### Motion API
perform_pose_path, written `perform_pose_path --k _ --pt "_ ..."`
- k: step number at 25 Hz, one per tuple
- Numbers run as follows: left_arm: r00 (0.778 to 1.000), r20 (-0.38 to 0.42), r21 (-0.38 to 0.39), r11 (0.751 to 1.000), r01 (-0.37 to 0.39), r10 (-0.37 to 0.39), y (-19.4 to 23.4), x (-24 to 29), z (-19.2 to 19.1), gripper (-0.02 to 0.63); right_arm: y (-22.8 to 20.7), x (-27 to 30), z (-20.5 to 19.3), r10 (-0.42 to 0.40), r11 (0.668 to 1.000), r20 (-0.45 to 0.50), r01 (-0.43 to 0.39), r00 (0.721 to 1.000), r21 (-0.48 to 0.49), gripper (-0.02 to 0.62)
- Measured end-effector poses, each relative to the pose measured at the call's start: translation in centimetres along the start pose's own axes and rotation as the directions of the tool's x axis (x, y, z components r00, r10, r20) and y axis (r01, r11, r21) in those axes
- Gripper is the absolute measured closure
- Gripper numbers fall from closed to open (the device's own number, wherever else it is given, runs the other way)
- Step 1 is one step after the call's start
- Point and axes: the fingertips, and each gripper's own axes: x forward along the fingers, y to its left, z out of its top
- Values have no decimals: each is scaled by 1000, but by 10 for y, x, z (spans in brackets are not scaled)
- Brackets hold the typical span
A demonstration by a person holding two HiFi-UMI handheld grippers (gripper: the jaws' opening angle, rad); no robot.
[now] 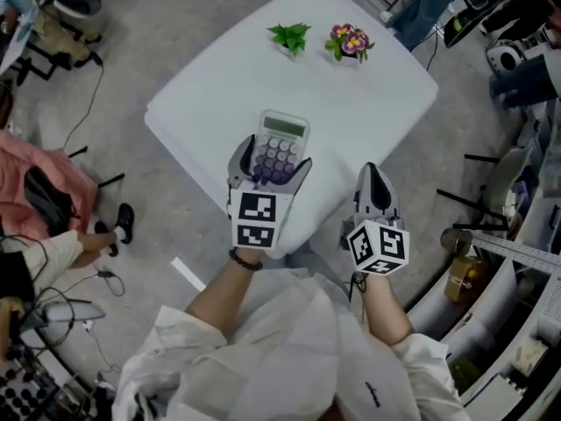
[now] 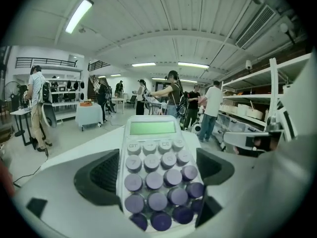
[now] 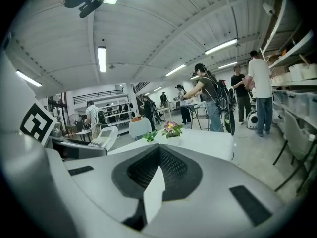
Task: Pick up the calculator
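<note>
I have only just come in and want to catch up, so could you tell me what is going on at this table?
A person holds a gripper in each hand over a white table. The left gripper is shut on a pale calculator with round purple keys, apparently held clear of the tabletop. The right gripper is shut and empty near the table's edge. A small green plant and a pot of pink flowers stand at the far side.
</note>
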Motion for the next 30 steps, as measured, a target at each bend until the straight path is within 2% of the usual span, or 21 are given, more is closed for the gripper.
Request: perform_pose_path --k 9,17,30 --pt "988 152 64 998 0 -9 -4 -43 71 115 -2 -20 63 -5 999 118 9 993 -33 578" --pt "963 270 106 994 -26 -4 8 -79 116 115 2 -30 114 12 996 228 8 974 -85 578" --pt "893 449 120 988 -96 33 11 -145 169 115 -4 -65 158 22 992 335 21 942 -123 578"
